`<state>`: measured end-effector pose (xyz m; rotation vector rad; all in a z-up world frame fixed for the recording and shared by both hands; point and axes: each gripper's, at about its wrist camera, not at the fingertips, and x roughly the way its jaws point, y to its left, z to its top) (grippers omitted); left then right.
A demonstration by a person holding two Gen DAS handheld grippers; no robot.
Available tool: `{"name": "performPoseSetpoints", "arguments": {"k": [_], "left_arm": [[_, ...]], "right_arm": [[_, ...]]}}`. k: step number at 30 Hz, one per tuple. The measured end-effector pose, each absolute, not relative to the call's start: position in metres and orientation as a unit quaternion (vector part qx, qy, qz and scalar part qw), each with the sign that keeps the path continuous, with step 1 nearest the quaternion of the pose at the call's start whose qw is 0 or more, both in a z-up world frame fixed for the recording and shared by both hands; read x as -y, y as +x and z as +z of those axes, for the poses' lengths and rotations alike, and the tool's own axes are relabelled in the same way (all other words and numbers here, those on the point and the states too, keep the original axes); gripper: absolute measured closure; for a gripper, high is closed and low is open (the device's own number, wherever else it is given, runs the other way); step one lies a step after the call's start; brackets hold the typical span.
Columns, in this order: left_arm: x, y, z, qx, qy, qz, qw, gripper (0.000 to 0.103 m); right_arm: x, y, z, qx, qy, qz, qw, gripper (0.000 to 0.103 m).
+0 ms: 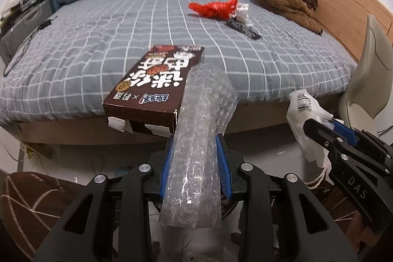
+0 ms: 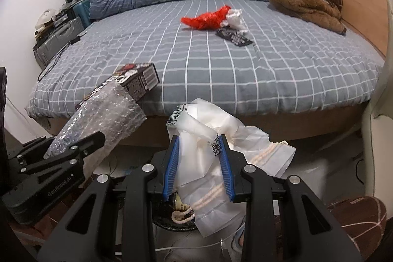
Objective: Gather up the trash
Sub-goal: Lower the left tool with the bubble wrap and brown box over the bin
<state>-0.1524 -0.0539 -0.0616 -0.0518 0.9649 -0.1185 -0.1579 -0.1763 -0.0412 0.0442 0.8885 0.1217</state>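
Left gripper (image 1: pixel 196 139) is clamped on a roll of bubble wrap (image 1: pixel 200 139), blue pads pressed against both its sides; the roll sticks out ahead over the near bed edge. Right gripper (image 2: pixel 199 139) is clamped on a crumpled white plastic bag (image 2: pixel 208 146) with a barcode label and a cream drawstring cord hanging below. Both sit low, just in front of the bed (image 1: pixel 98 41). Brown snack box (image 1: pixel 152 87) lies on the grid sheet at the near edge, overhanging slightly, just beside the bubble wrap. Farther up the bed: red plastic bag (image 1: pixel 213 7), white crumpled paper (image 1: pixel 242 12) touching it, dark wrapper (image 1: pixel 244 30) alongside. Brown jacket (image 1: pixel 285 0) near the headboard, well apart.
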Motion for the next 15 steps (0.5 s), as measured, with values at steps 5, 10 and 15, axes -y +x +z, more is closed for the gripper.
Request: {"name": "performPoseSetpoints", "arguments": {"k": [5, 10, 15], "left_arm": [[0.052, -0.146, -0.090, -0.482, -0.027, -0.060, 0.873, 0.071], [0.051, -0.136, -0.114, -0.497, -0.033, -0.064, 0.865, 0.071], [0.058, -0.126, -0.135, -0.515, -0.034, -0.072, 0.853, 0.071]], "right_arm": [[0.177, -0.151, -0.071, -0.451, 0.021, 0.057, 0.891, 0.072], [0.177, -0.143, -0.100, -0.474, 0.023, 0.056, 0.878, 0.072], [0.176, -0.133, -0.120, -0.492, 0.026, 0.059, 0.868, 0.072]]}}
